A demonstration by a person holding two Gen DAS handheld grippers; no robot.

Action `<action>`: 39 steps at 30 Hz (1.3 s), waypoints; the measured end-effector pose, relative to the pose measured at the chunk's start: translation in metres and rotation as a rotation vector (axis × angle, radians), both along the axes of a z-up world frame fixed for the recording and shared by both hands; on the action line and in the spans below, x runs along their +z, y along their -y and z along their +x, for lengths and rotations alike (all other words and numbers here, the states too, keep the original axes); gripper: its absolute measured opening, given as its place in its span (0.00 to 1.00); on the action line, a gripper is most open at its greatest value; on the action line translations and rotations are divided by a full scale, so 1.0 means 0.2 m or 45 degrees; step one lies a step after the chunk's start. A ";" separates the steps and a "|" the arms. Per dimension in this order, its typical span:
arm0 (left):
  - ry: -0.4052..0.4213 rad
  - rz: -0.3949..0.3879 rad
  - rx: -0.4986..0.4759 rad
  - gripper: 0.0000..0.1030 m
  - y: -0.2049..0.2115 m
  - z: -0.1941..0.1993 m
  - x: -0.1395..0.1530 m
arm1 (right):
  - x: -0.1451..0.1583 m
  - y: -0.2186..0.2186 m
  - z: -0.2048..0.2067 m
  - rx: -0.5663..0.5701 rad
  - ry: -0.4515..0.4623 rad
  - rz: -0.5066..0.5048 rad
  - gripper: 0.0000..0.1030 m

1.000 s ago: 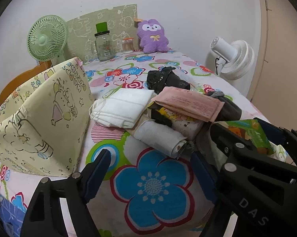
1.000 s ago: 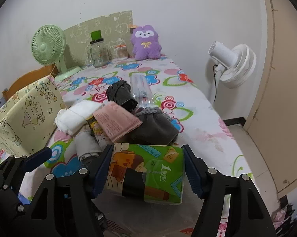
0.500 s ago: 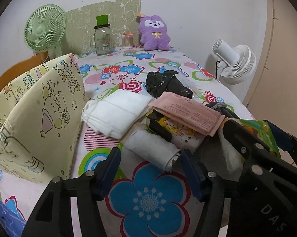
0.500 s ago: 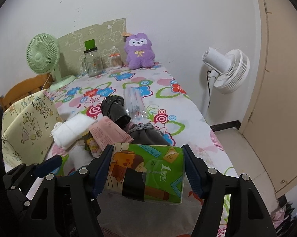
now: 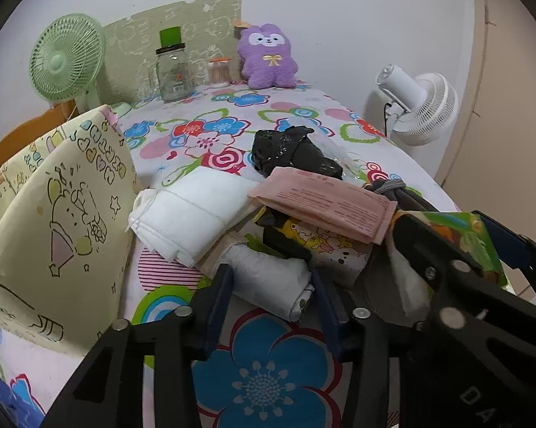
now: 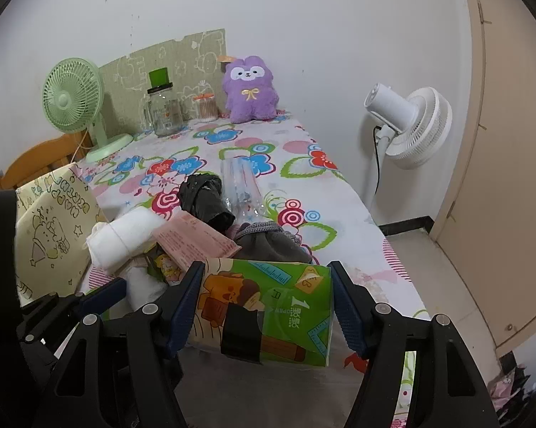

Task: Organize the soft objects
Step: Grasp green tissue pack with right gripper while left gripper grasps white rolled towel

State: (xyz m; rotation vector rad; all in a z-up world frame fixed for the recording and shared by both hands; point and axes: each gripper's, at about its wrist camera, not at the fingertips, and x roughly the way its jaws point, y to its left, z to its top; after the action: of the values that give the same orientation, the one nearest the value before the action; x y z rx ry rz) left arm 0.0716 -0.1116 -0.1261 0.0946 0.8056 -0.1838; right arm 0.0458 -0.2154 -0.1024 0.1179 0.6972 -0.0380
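A pile of soft things lies on the flowered tablecloth (image 5: 268,374). Nearest me is a white roll (image 5: 268,278), and my left gripper (image 5: 271,303) is closing on it, its pads touching both sides. Behind it lie a folded white cloth (image 5: 193,214), a pink packet (image 5: 325,203), a cartoon-printed pack (image 5: 321,239), a black bundle (image 5: 289,149) and a grey knit piece (image 6: 268,242). Held above the table's near edge, my right gripper (image 6: 268,303) is shut on a green tissue pack (image 6: 285,306). The same pack (image 5: 474,235) shows at the right of the left wrist view.
A yellow cartoon-printed bag (image 5: 61,221) stands open at the left. At the back are a green fan (image 5: 66,62), a glass jar (image 5: 173,71), a small jar (image 5: 220,71) and a purple plush (image 5: 268,57). A white floor fan (image 6: 410,125) stands right of the table, by a door.
My left gripper's jaws have narrowed from wide apart to snug around the white roll. The right gripper keeps the same hold on the green tissue pack.
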 end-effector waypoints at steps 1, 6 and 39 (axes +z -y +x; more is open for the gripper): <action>-0.003 0.001 -0.008 0.40 0.00 0.00 0.00 | 0.00 0.00 0.00 0.001 -0.002 0.001 0.69; -0.008 -0.002 -0.027 0.31 -0.01 -0.03 0.01 | -0.01 -0.01 0.00 0.003 -0.008 0.007 0.69; 0.130 -0.049 -0.038 0.24 -0.11 -0.24 0.33 | 0.30 -0.12 -0.17 0.053 0.129 0.037 0.69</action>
State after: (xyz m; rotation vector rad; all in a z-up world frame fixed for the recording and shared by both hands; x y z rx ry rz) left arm 0.0235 -0.0900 -0.0610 0.0789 0.6987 -0.2206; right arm 0.0123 -0.1906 -0.0417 0.1321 0.5990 0.0183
